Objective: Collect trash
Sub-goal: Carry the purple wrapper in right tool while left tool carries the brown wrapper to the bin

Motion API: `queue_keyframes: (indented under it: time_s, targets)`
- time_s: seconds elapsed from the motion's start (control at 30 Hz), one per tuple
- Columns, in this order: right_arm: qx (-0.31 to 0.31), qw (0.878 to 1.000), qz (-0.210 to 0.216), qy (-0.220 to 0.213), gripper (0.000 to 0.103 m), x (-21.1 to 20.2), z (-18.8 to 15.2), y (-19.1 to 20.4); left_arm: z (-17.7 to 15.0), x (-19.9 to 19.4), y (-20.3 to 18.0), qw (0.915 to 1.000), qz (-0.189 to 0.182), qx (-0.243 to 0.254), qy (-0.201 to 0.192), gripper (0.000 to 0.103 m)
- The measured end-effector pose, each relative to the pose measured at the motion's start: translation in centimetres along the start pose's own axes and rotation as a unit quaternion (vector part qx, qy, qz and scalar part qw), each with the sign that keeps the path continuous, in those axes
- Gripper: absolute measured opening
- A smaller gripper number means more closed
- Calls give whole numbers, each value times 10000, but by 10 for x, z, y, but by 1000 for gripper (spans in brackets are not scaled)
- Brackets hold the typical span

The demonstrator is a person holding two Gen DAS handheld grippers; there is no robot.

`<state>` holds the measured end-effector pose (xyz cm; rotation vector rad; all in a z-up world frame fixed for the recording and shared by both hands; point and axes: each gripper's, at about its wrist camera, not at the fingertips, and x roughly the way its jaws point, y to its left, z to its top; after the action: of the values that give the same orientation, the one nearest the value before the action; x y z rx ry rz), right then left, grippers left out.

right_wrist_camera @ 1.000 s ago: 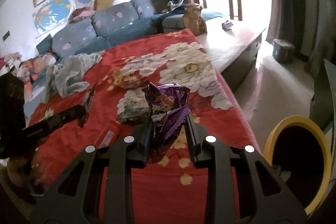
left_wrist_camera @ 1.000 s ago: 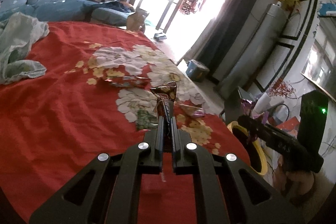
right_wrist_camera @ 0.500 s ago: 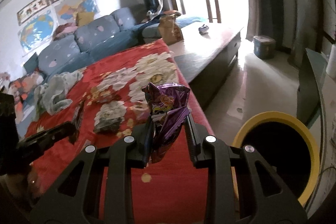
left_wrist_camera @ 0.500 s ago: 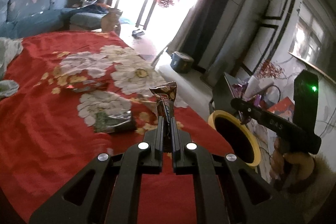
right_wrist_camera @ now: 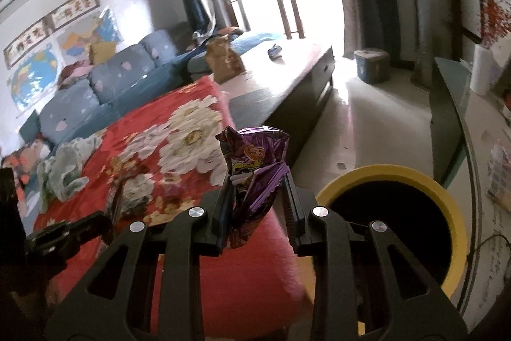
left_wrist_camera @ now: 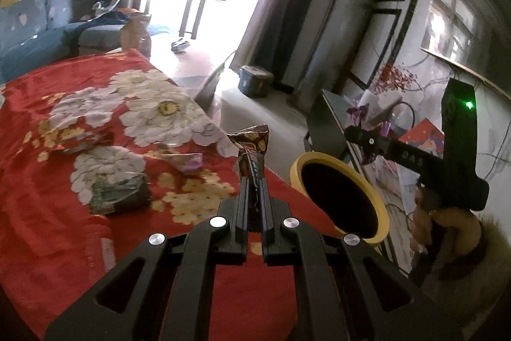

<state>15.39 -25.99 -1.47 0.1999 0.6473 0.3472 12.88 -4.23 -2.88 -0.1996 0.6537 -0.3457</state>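
My left gripper (left_wrist_camera: 252,181) is shut on a brown snack wrapper (left_wrist_camera: 252,149), held above the red floral cloth (left_wrist_camera: 48,197) near its right edge. My right gripper (right_wrist_camera: 255,181) is shut on a purple snack bag (right_wrist_camera: 255,155), held left of the yellow-rimmed bin (right_wrist_camera: 447,197). The bin also shows in the left wrist view (left_wrist_camera: 298,165), right of the cloth, with the right gripper (left_wrist_camera: 367,143) and purple bag above it. A green wrapper (left_wrist_camera: 119,197) and a pink wrapper (left_wrist_camera: 186,162) lie on the cloth.
A blue sofa (right_wrist_camera: 111,85) stands behind the cloth. A crumpled pale cloth (right_wrist_camera: 64,171) lies at its left. A dark low table (right_wrist_camera: 287,85) with a brown paper bag (right_wrist_camera: 223,59) is beyond. A small blue tub (right_wrist_camera: 372,66) sits on the floor. A grey cabinet (right_wrist_camera: 447,117) stands right.
Both grippers have swung right toward the bin, each still holding its wrapper. The bin now looms larger in both views.
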Motion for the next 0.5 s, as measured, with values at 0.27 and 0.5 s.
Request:
queue_keyframes:
  time_s: [0.27, 0.5]
  targets:
    - [358, 9988, -317, -62, 22, -4, 2, -33, -2, 18, -26, 9995, -158, 255, 139, 6]
    - [531, 9973, -506, -36, 22, -2, 2, -49, -7, 33, -48, 9982, -301, 443, 262, 6]
